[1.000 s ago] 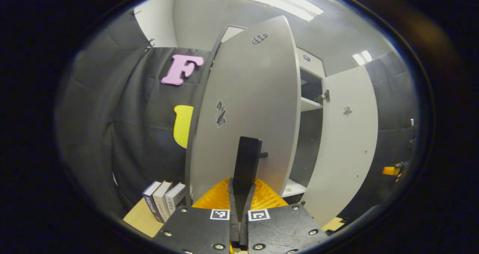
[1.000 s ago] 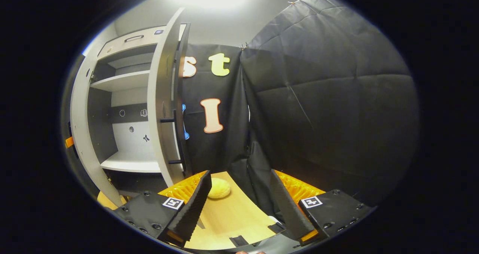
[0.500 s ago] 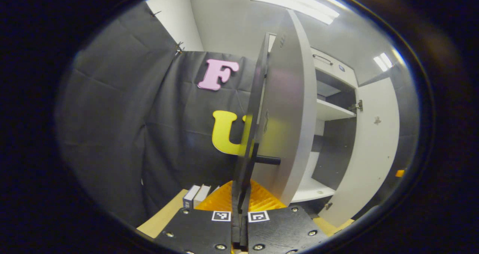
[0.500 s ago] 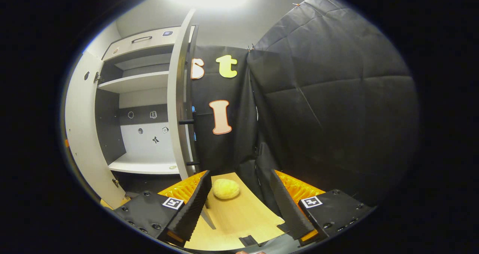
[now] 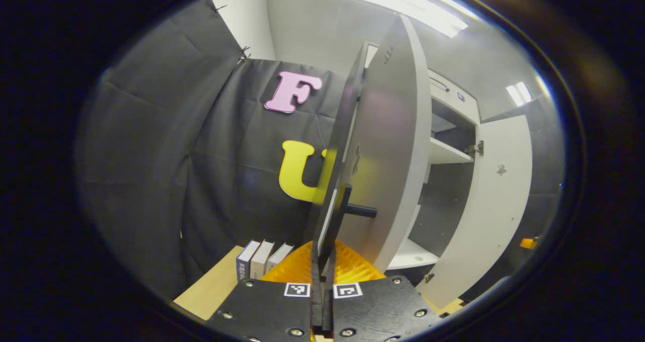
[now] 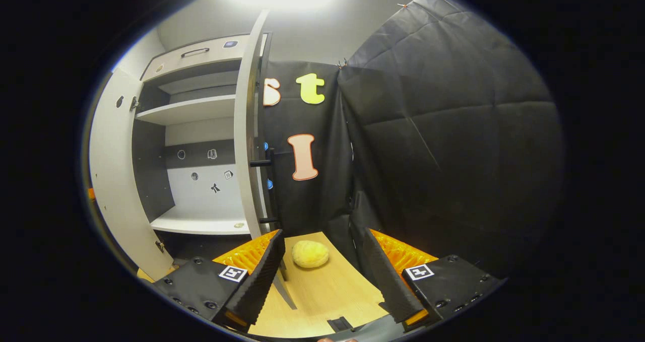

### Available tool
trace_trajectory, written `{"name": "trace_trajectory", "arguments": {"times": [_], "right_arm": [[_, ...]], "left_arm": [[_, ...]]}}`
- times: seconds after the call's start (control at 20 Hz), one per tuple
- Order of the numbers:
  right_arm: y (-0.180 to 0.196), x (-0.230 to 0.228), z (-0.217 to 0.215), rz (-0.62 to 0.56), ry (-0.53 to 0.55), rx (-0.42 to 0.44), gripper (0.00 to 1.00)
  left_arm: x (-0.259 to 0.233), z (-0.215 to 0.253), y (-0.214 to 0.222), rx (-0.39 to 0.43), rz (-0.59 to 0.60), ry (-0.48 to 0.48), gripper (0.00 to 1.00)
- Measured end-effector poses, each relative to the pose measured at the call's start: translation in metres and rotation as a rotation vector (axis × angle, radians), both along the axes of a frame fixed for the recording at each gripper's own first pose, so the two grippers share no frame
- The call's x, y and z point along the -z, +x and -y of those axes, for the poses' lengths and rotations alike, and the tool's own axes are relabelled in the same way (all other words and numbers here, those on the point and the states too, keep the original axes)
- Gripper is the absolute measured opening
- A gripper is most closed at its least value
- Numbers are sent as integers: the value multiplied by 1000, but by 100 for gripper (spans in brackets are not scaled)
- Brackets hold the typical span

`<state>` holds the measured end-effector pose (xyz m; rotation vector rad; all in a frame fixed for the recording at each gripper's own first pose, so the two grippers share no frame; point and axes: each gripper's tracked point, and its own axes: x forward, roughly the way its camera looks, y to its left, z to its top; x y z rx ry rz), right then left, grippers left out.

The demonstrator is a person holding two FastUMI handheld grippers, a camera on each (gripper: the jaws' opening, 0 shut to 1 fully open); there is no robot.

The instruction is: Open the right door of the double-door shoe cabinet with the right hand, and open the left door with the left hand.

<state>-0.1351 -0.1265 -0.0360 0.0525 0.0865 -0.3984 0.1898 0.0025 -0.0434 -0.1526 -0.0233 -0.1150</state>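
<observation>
In the left gripper view, the left claw [image 5: 322, 276] sits at the bottom, its two fingers pressed nearly together on the thin black handle [image 5: 336, 216] of the cabinet's left door [image 5: 388, 145]. That door stands edge-on just ahead, swung well out from the cabinet. Beside the claw, three books [image 5: 259, 259] stand near the table's [image 5: 211, 291] back edge. Farther off, the right door [image 5: 496, 206] hangs wide open, and the shelves [image 5: 446, 153] show between the two doors.

In the right gripper view, the right claw [image 6: 322, 274] is spread wide and grips nothing. Just past it, a round yellow sponge-like lump [image 6: 310, 254] lies on the table [image 6: 322, 296]. Beyond stands the right door's edge [image 6: 249, 130] with its handle [image 6: 267, 186], then the open shelves [image 6: 181, 110] and the left door [image 6: 116, 176] on the far side.

To finish this step well, I judge the left claw should keep its pinch firm and follow the hinge's arc, pulling along the curve instead of straight back, so the handle does not twist out of the fingers.

Compared with a second ago, the left door has turned from showing its broad face to nearly edge-on, and the right claw has drifted slightly away from its door.
</observation>
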Motion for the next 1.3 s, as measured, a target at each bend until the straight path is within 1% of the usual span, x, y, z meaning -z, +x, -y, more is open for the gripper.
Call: {"name": "trace_trajectory", "arguments": {"times": [0.05, 0.1, 0.2, 0.3, 0.45, 0.6, 0.7, 0.75, 0.8, 0.85, 0.9, 0.95, 1.0, 1.05, 1.1, 1.2, 1.25, 1.3], "right_arm": [[0, 0, -2, 2, 11, -2, 98], [0, 0, -5, 4, 16, -4, 98], [-3, -1, -6, 0, 12, 3, 98], [-7, -4, -9, -12, 11, 7, 98], [-6, -16, -19, -10, 12, -12, 98], [-4, -33, -25, 20, -20, -55, 98], [-3, -51, -21, 80, -40, -87, 98], [-2, -58, -18, 115, -47, -102, 92], [0, -65, -13, 140, -43, -111, 100], [2, -67, -7, 145, -27, -123, 98], [3, -66, -2, 155, -12, -147, 98], [3, -68, 3, 160, -3, -167, 98], [7, -68, 19, 155, -1, -175, 92], [4, -63, 31, 140, -1, -173, 92], [1, -58, 39, 130, 0, -172, 98], [-3, -54, 45, 123, 4, -186, 98], [-5, -52, 45, 123, 5, -202, 98], [-4, -49, 45, 119, 5, -217, 98]], "left_arm": [[1, 1, -2, -1, -10, 7, 2], [2, 0, -5, -9, -14, 34, 2], [0, -4, -15, -35, -12, 113, 0], [-4, -4, -30, -58, -14, 168, 1], [-17, -1, -57, -92, -8, 178, 2], [-33, 3, -90, -135, 22, 200, 0], [-44, 14, -110, -150, 39, 206, 11], [-49, 17, -119, -175, 48, 202, 12], [-53, 16, -128, -216, 57, 193, 9], [-53, 15, -137, -248, 54, 183, 12], [-54, 23, -147, -265, 54, 186, 24], [-54, 27, -155, -280, 57, 195, 33], [-52, 30, -163, -300, 53, 205, 36], [-50, 33, -169, -327, 46, 210, 36], [-50, 38, -179, -351, 44, 213, 50], [-49, 52, -192, -371, 51, 211, 78], [-46, 59, -199, -371, 50, 214, 84], [-39, 69, -201, -365, 46, 222, 95]]}}
